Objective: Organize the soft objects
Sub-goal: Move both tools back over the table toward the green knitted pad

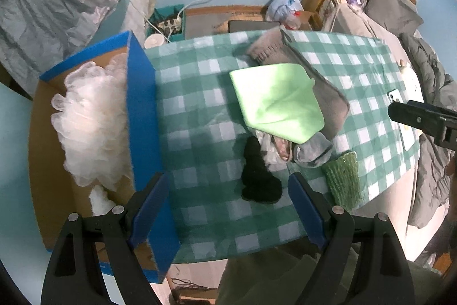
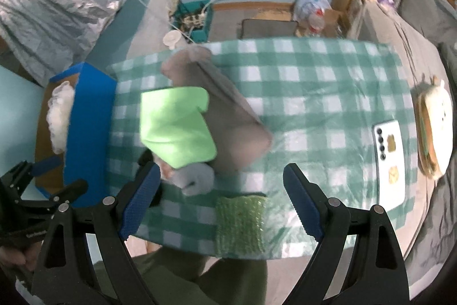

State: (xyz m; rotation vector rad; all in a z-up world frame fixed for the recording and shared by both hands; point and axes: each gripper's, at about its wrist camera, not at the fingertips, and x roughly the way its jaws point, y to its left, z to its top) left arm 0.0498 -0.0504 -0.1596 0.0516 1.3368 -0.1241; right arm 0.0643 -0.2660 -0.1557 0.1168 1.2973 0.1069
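We are finding only the white mesh bath puff (image 1: pixel 91 122) boxed in the blue cardboard box (image 1: pixel 141 110) left of the wide, empty jaws of the left gripper (image 1: pixel 228 207), while the black fuzzy sock (image 1: pixel 258 176) between them and the green knitted scrubber (image 2: pixel 240 225) between the equally wide, empty jaws of the right gripper (image 2: pixel 221 202) are awaiting sorting.

phone (image 2: pixel 390 162) on checked cloth (image 2: pixel 314 82) | plastic bag (image 2: pixel 311 2) | teal crate (image 2: pixel 194 19)

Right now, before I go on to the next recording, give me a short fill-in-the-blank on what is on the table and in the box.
1. The white mesh puff lies inside the ____ box.
2. The light green cloth lies partly on top of a ____ folded towel.
3. The left tool hangs over a fuzzy ____ item.
4. Both tools, the right tool included, are ____.

Missing words: blue; grey; black; open
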